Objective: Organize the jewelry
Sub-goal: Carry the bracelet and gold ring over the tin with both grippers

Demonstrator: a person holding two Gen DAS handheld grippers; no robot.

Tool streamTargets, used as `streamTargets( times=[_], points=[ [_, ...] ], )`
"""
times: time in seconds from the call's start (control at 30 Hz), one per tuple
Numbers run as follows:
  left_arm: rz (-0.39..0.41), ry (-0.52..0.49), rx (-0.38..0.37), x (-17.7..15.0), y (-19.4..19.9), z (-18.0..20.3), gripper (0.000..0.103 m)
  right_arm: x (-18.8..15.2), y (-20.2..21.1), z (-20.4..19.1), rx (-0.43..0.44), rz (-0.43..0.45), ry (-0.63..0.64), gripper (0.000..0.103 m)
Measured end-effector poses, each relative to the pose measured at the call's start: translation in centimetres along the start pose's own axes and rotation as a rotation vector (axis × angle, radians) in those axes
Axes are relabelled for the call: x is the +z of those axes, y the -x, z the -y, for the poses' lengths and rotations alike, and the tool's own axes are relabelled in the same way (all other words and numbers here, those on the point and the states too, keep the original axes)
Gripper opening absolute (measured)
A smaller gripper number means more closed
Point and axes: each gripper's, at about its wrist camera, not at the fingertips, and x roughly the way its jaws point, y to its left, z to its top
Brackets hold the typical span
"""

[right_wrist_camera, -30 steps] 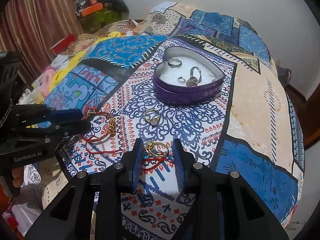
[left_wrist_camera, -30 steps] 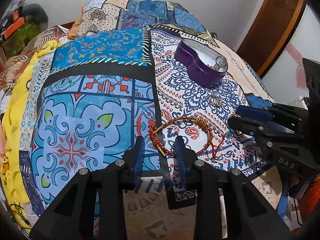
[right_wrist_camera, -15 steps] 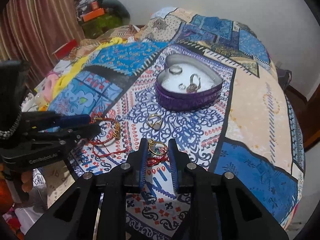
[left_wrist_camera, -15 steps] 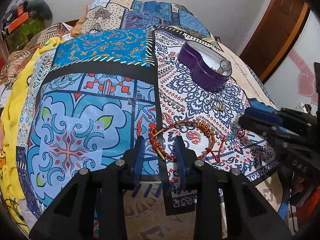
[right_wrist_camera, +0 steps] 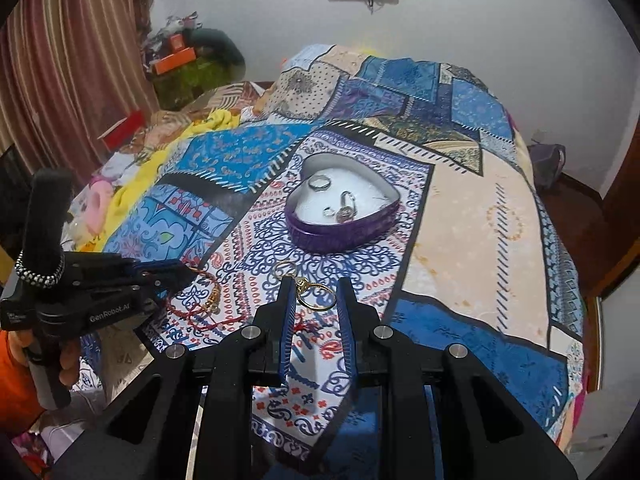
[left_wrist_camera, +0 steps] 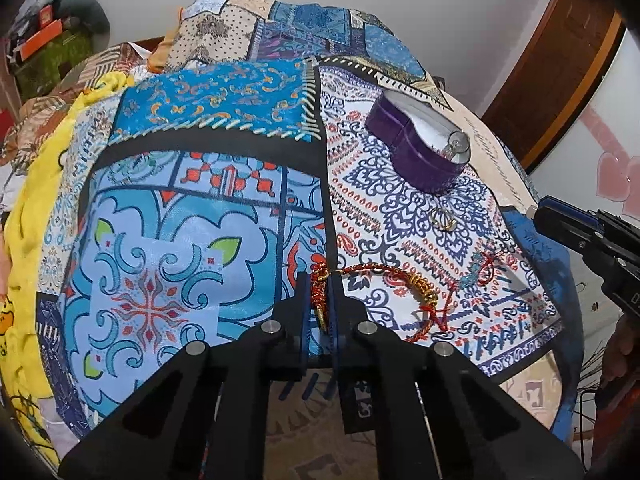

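A purple heart-shaped tin (right_wrist_camera: 344, 216) with a white lining sits on the patterned bedspread and holds a few silver pieces; it also shows in the left wrist view (left_wrist_camera: 420, 152). My left gripper (left_wrist_camera: 320, 300) is shut on the red and gold bracelet (left_wrist_camera: 380, 280), which lies on the cloth. My right gripper (right_wrist_camera: 314, 300) is shut on a gold ring (right_wrist_camera: 316, 296) and holds it raised above the cloth. A second gold ring (right_wrist_camera: 284, 269) lies on the cloth in front of the tin, also in the left wrist view (left_wrist_camera: 442, 218).
The patchwork bedspread (right_wrist_camera: 460, 208) covers a bed whose front edge drops off near both grippers. A yellow blanket (left_wrist_camera: 36, 200) and clutter lie at the left. A wooden door (left_wrist_camera: 560, 68) stands at the right.
My left gripper has closed on the bracelet's near end. My right gripper has closed on the gold ring and lifted it off the cloth and away from the red thread.
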Motion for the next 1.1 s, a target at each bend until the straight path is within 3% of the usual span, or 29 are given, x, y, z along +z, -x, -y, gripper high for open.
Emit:
streamTargets(
  times=[0.57,1.1],
  points=[
    [0.191,-0.109,-0.006,4.1,5.6,4.2,0.006,1.4,2.0,1.1,-0.011,0.078,-0.020,0.019],
    [0.283,-0.171,-0.052,9.1,5.9,6.6,0.006,3.7,1.4,2.3,-0.008,0.124,-0.035,0.019]
  ],
)
